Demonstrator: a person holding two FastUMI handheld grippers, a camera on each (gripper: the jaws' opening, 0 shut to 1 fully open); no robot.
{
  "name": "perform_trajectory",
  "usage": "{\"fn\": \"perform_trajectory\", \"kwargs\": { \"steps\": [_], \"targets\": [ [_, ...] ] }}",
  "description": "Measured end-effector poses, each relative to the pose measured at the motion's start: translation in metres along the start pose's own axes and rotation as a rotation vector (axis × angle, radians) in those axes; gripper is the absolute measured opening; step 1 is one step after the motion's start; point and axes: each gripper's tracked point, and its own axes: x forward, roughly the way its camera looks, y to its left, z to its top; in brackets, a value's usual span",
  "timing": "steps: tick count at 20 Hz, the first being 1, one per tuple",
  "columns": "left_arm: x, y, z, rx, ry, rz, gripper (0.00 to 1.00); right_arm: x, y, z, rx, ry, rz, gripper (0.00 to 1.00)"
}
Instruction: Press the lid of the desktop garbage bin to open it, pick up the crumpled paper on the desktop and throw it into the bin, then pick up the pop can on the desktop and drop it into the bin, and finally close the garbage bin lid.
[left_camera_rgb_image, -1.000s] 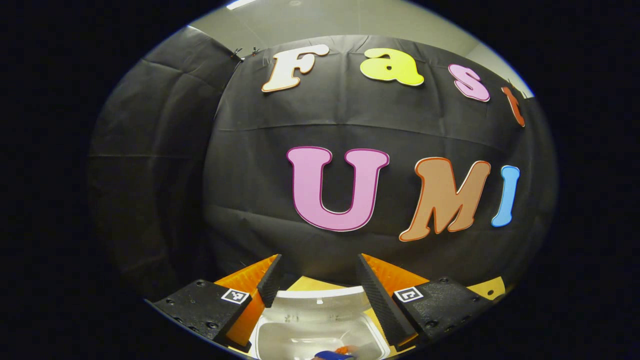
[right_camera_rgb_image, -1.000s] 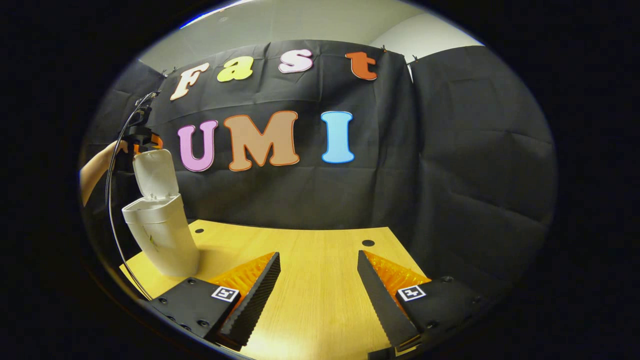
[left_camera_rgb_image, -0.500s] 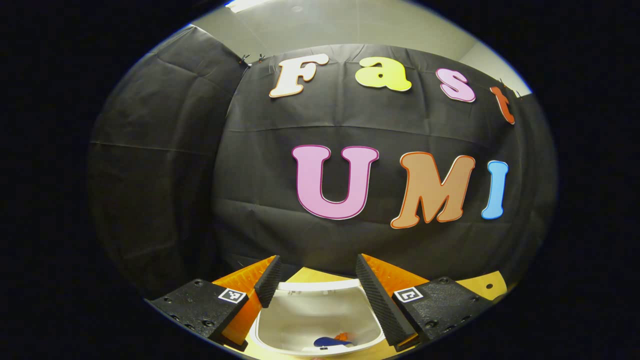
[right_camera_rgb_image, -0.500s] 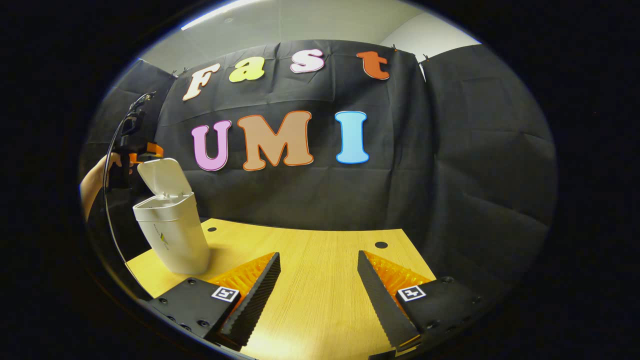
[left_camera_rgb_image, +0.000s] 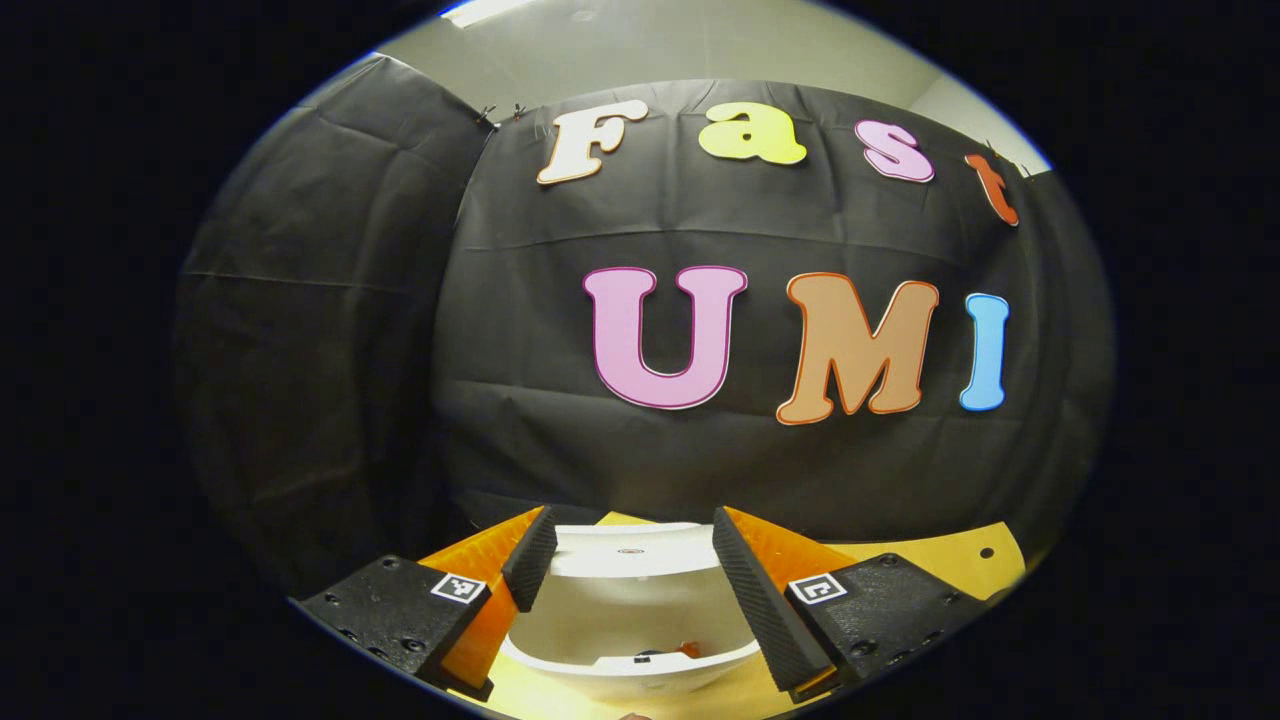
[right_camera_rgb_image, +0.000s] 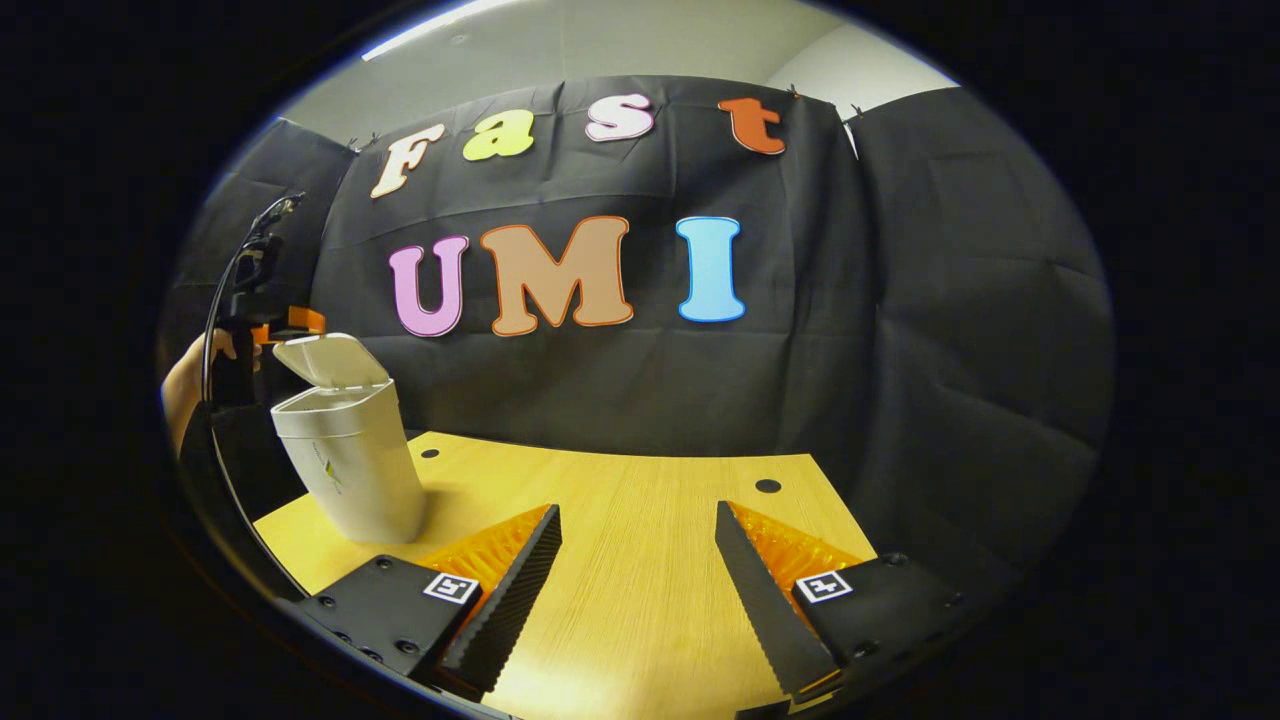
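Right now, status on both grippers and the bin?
Left gripper open behind white plastic bin lid, half-lowered. Right gripper open over wooden desktop, idle. Can inside bin. Nothing obstructing.

Colour findings. The garbage bin I see in the right gripper view is plain off-white, with a small green and yellow mark on its front wall. Its lid is the same off-white, lit brighter on top. The desktop is pale yellow wood with fine straight grain and a few small dark round holes. In my left gripper view, the lid's underside is white, and a scrap of blue and orange shows in the bin mouth; what it belongs to I cannot tell.
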Motion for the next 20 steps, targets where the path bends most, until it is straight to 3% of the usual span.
{"fn": "perform_trajectory", "kwargs": {
  "steps": [8,18,19,20],
  "targets": [
    [-0.01,-0.004,-0.043,0.045,0.056,0.002,0.92,0.007,0.007,-0.003,-0.01,0.009,0.013,0.99],
    [-0.015,-0.008,-0.099,0.025,0.178,-0.027,0.94,0.014,0.009,-0.007,-0.021,0.027,0.01,0.99],
    [-0.014,-0.011,-0.097,0.042,0.162,-0.042,0.91,0.014,0.009,-0.008,-0.022,0.026,0.01,1.0],
    [-0.016,-0.013,-0.097,0.081,0.166,-0.048,0.94,0.015,0.01,-0.009,-0.021,0.025,0.012,1.0]
  ]
}}
